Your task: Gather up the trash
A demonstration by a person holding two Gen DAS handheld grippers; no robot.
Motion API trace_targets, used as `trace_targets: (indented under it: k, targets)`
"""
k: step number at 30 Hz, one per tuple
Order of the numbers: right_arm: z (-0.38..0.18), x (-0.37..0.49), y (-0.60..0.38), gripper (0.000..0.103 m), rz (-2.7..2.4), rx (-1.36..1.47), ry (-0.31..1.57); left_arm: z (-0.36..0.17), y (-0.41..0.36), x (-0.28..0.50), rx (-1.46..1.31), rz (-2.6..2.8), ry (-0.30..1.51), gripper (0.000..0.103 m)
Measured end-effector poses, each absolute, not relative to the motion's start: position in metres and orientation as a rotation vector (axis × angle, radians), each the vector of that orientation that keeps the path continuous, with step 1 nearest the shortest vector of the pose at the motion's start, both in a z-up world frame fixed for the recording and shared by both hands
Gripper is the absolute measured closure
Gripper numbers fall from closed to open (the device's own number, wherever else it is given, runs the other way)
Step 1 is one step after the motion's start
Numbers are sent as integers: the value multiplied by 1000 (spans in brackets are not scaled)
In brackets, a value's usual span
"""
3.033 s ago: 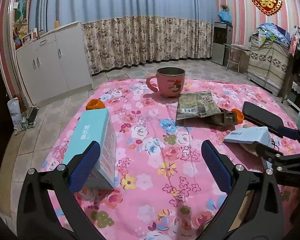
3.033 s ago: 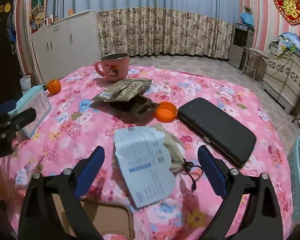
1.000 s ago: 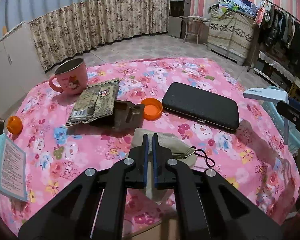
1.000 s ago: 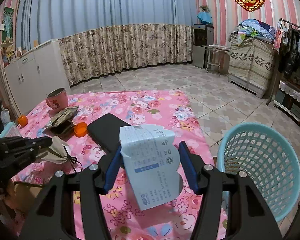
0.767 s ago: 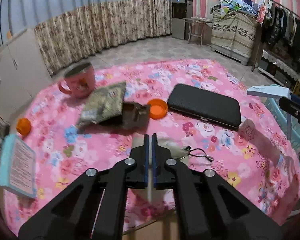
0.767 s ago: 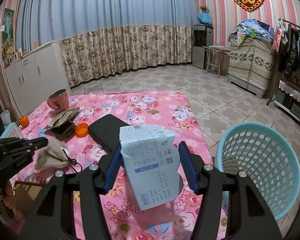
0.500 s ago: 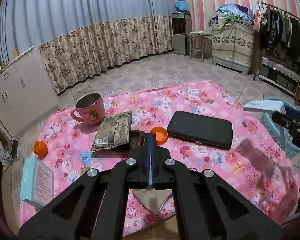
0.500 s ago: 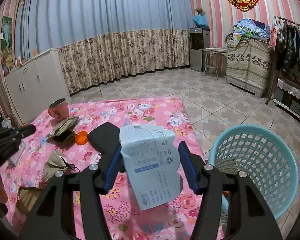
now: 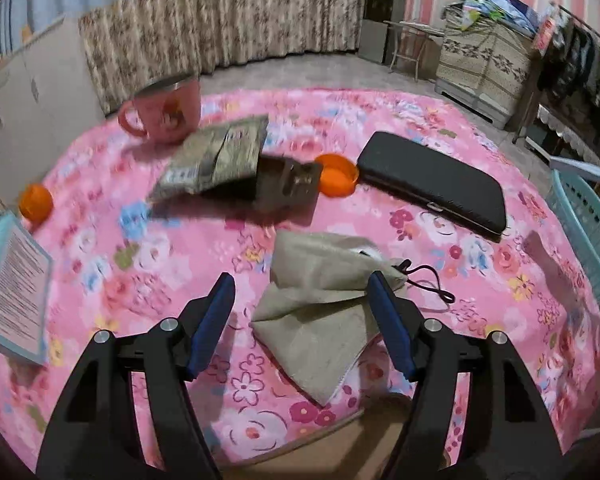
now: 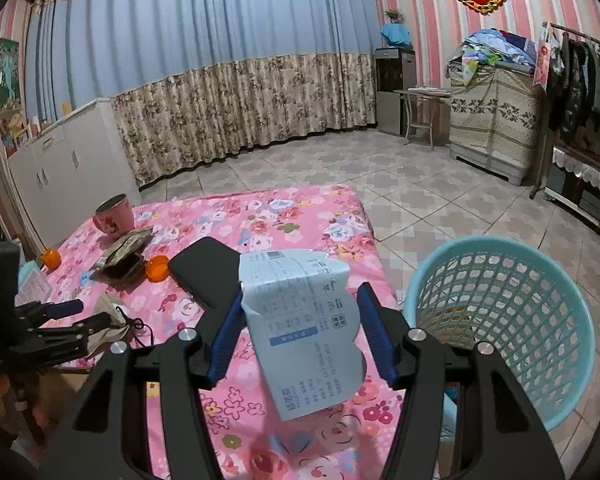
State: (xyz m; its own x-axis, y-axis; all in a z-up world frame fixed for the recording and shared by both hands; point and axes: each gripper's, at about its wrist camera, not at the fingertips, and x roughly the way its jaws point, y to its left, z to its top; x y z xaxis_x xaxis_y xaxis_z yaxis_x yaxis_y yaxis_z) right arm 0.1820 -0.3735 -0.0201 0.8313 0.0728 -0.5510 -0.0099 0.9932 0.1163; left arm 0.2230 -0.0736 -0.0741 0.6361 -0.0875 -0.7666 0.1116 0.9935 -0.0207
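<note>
The fingers of the left gripper (image 9: 302,312) have just been opening and are now standing spread above the beige pouch (image 9: 320,292), which is lying loose on the pink flowered tablecloth (image 9: 148,248), touched by neither pad. The right gripper (image 10: 298,334) is pinching a pale blue torn box (image 10: 304,328) between its pads, holding it near the rim of the blue basket (image 10: 500,320), probably ready for dropping in. The basket's bottom is hard to make out, and the left-hand view is blurring at its edges.
</note>
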Motion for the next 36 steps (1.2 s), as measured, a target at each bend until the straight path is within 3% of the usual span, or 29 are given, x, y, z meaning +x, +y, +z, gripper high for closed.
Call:
trace_targets:
  k: [9,13,27,36]
  targets:
    - [-22,184,-364,46,51,91,597,-80,-77,222,15,-175,893,81]
    - [-23,183,-360,46,52,83,595,-74,-78,219,36,-153,857,91]
    - [-3,167,-395,47,-20,126,505,19,-139,176,178,-141,551,92]
    - [4,145,-494,46,-217,201,458,38,-221,180,188,-267,495,92]
